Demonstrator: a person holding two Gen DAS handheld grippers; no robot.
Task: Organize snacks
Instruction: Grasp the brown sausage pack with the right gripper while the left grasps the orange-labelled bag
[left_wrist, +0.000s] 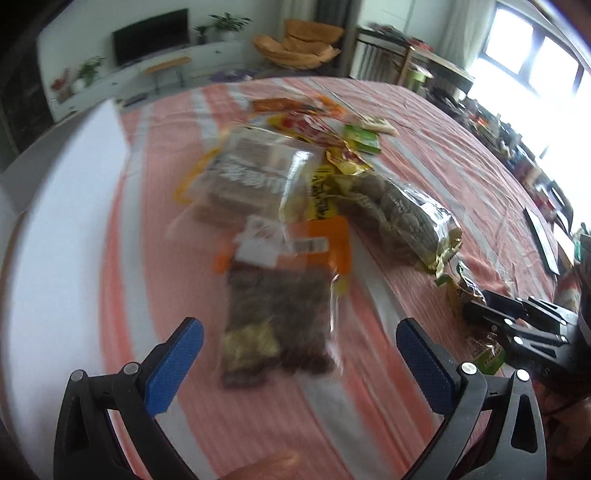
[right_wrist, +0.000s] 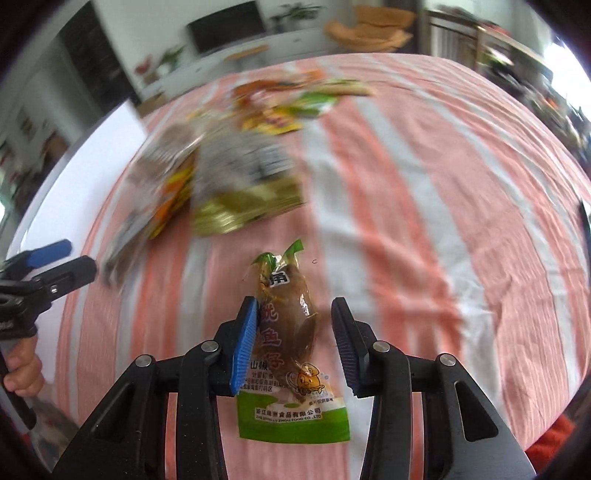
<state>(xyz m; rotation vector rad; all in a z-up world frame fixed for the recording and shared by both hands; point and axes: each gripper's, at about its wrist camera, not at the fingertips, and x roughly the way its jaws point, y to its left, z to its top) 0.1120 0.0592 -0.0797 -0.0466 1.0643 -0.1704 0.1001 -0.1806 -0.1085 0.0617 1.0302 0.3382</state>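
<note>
Blur smears the snack pile (left_wrist: 280, 177) mid-bedspread (right_wrist: 424, 192); left gripper (left_wrist: 299, 354) gapes wide, right gripper (right_wrist: 293, 339) brackets a squid packet (right_wrist: 291, 332), contact unclear.

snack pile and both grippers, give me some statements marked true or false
1. The right gripper has a small green-ended snack pouch between its fingers. True.
2. The left gripper is clamped shut on a packet. False: its fingers stand wide apart, with the dark snack bag with an orange top lying ahead of them.
3. The snacks lie on a plain blue cloth. False: the cloth is striped pink and white.
4. The small pouch lies apart from the main pile. True.
5. A television stands in the background. True.
</note>
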